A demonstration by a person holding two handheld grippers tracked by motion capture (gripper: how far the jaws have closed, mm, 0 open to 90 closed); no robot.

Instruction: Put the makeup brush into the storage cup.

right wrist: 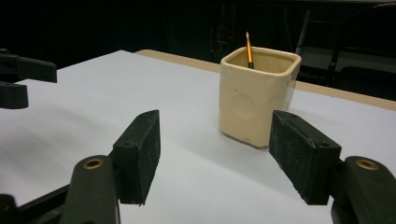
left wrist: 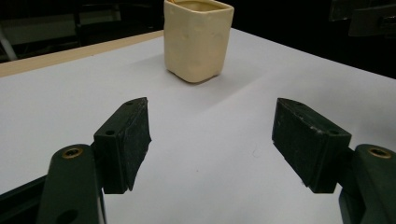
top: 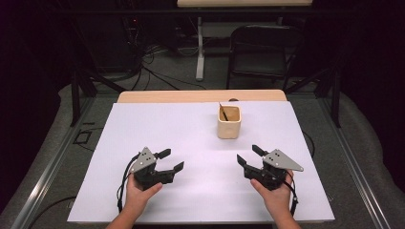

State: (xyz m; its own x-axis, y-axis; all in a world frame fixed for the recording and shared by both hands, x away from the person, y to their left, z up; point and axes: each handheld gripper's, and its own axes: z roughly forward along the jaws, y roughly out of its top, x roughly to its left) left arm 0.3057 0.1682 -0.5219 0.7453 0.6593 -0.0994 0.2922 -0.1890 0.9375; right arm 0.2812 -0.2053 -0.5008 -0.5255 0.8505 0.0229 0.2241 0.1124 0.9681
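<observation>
Cup point(top: 229, 125): cream-yellow, squarish with rounded corners, glossy like ceramic, a faint round dimple on one side; upright, mouth open upward.
Cup position: on the white sheet covering the desk point(top: 191, 143), toward the far edge, right of centre.
Brush point(right wrist: 249, 49): thin stick with a dark and orange shaft and a pale tip; stands inside the cup, leaning against the inner wall, tip poking above the rim.

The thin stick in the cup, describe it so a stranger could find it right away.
On the white table, toward its far edge, stands a cream square cup. Inside leans a slim dark brush or pencil with an orange band and pale tip, poking above the rim.
</observation>
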